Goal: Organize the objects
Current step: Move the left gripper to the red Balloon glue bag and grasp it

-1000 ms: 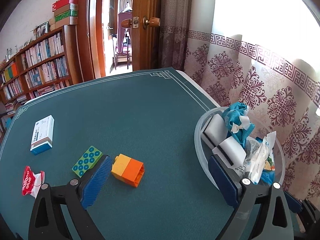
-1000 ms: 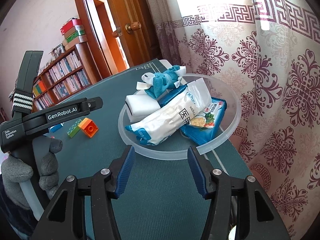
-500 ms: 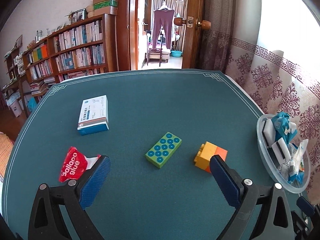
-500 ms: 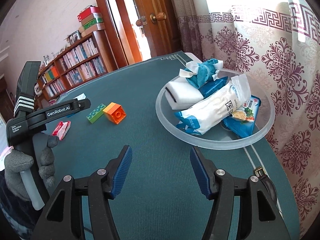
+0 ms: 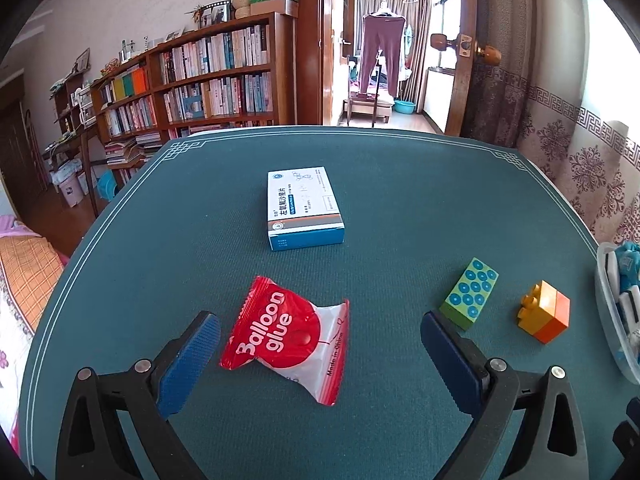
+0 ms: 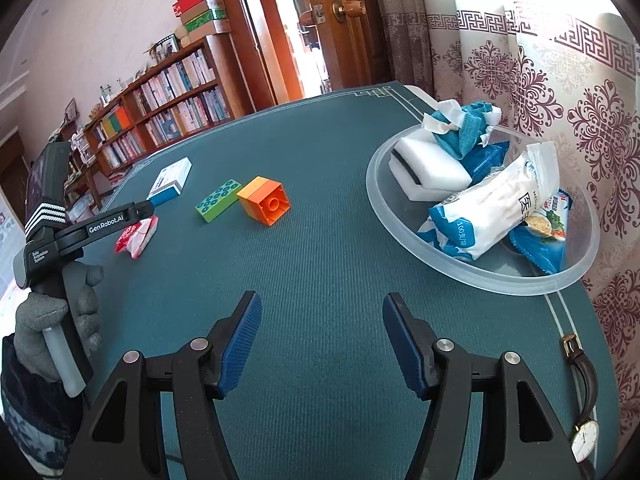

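Red "Balloon glue" sachet: flat on green felt table, between spread jaws of left gripper, untouched. Right gripper: agape, empty, idle; bowl at its two o'clock. Risk: thin, slick film likely slides or crumples from pads.

You can read "Balloon glue" and "Made in China" on the red and clear plastic packet. The black left gripper body reads "GenRobot.AI" and "Data Acquisition System".
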A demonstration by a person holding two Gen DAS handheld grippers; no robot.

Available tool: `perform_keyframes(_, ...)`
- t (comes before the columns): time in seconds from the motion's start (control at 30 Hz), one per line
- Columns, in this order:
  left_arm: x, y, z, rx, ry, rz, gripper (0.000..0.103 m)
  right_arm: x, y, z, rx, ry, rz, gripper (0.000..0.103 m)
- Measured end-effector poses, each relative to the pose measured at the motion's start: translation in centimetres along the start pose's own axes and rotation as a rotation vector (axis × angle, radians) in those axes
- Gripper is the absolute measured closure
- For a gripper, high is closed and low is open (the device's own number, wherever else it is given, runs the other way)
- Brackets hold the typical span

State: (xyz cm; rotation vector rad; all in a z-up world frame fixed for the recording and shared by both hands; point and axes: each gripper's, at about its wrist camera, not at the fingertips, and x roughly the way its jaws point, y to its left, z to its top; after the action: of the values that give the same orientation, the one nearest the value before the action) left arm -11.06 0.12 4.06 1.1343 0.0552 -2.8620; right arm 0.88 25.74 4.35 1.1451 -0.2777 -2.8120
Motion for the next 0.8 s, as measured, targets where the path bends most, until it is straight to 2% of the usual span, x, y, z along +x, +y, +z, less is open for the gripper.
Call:
perform_keyframes(0.4,1.8,2.1,-1.0,-0.054,0.067,-0.010,0.001,2.0,2.1,0.3,-0.037,0.036,0.022,0.038)
perform_keyframes(0.47,2.0,2.4,-1.0,-0.067,0.077,-0.020,0.005,2.4,2.3,0.4,-0.038,0.042,0.026,0.038)
perform_keyframes(0.6,2.5,2.6,-1.2,-0.077,0.109,-0.040,0.025,3.0,2.7,0.7,-0.038,0.052,0.034,0.038)
perform_keyframes(0.8,2.0,2.3,-1.4,-0.061,0.093,-0.052,0.039,3.8,3.6,1.5,-0.052,0.049,0.043,0.038)
